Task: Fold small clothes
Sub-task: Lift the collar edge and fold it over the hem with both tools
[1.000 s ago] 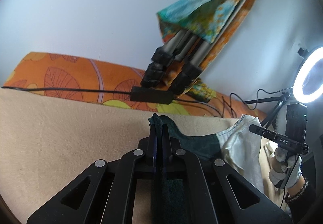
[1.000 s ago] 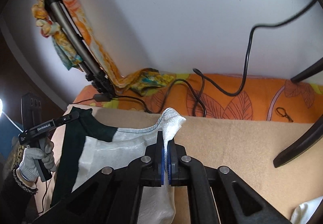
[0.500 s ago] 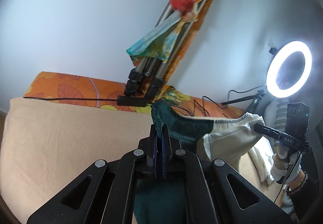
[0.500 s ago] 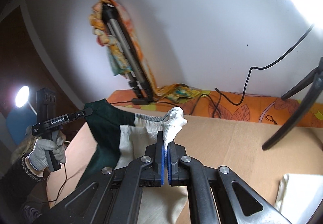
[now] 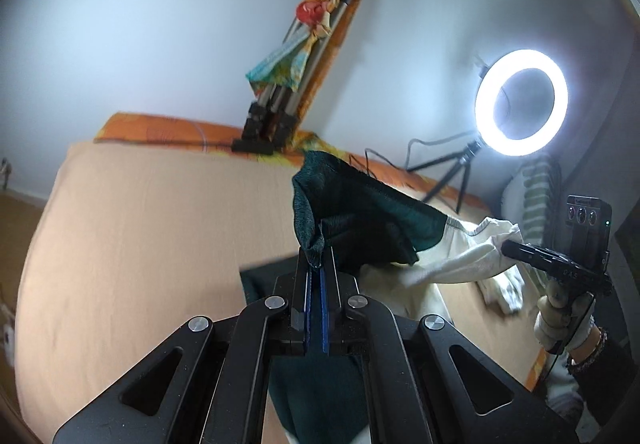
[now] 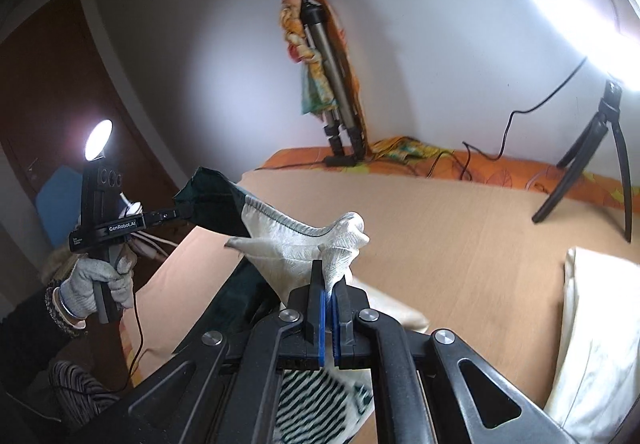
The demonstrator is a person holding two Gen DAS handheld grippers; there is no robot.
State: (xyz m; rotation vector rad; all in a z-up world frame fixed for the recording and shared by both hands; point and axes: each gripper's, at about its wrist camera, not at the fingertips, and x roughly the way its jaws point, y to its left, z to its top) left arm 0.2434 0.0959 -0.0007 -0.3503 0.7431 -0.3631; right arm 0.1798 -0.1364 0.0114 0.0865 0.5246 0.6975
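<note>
Small dark-green and cream knit garment (image 5: 372,228) lifted above beige-covered bed (image 5: 152,228), stretched between grippers. Left gripper (image 5: 316,264) fingers clamped on green corner; right gripper (image 6: 329,276) fingers clamped on cream corner. Folded cream cloth (image 6: 596,328) at bed's right edge. Lit ring light (image 5: 521,102) at far edge.

The garment (image 5: 372,228) hangs above the bed (image 5: 152,228), stretched between the left gripper (image 5: 316,264) and the right gripper (image 6: 330,276). Behind the bed, a tripod (image 6: 336,84) leans on the wall; the ring light (image 5: 520,102) stands to its right.
</note>
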